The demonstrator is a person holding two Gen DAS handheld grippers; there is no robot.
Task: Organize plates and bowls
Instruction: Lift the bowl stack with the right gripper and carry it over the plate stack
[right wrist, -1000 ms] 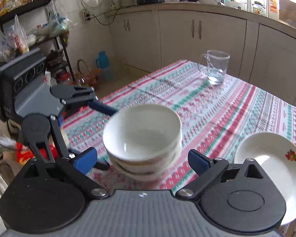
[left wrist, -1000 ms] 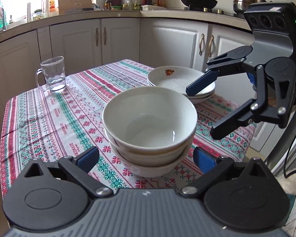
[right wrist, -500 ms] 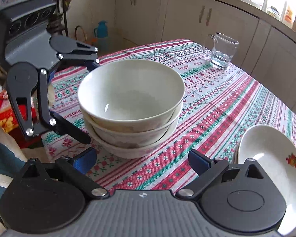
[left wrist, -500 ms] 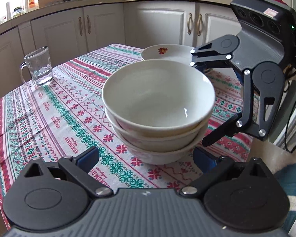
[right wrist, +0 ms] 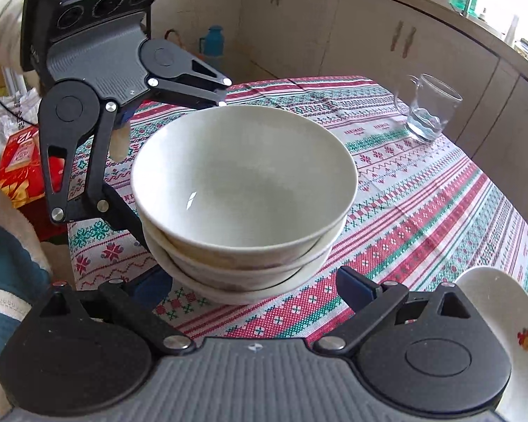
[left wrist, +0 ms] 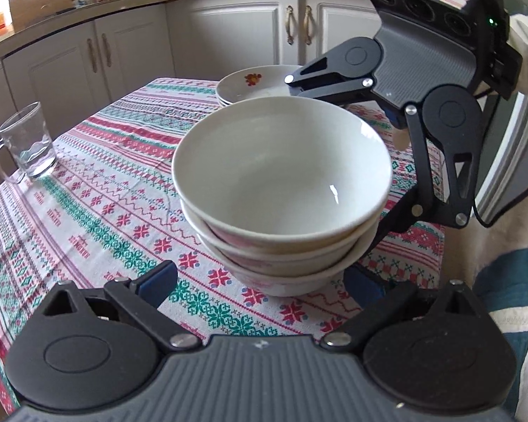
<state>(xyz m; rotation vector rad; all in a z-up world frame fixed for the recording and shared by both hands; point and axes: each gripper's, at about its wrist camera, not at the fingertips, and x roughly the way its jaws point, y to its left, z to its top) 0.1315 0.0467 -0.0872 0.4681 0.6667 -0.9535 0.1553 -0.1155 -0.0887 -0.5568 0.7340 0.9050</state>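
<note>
A kitchen with pale cabinet doors (left wrist: 130,52) ran behind a worktop (left wrist: 88,218) covered by a cloth striped in red, green and white. Near the front edge of that worktop stood a stack of bowls (left wrist: 281,190), three white ones nested, the top one empty and glossy. The left tool (left wrist: 260,281) sat low and close to the stack, its two blue-tipped fingers (left wrist: 158,277) spread wide on either side of the lowest bowl without clearly touching it. The right tool (right wrist: 260,285) faced the same stack of bowls (right wrist: 243,183) from the other side, likewise spread, with a blue fingertip (right wrist: 355,285) just beside the bottom bowl; whether it touched could not be told. In the left view the right tool (left wrist: 331,161) appeared beyond the bowls, one arm above the rim and one below it. A stack of plates (left wrist: 253,84) with a small red flower mark lay farther back on the cloth, and in the right view its edge (right wrist: 517,330) showed at the lower right. A glass mug (left wrist: 24,147) stood well apart toward the far corner. A red box (right wrist: 17,161) lay off the worktop beside it.
</note>
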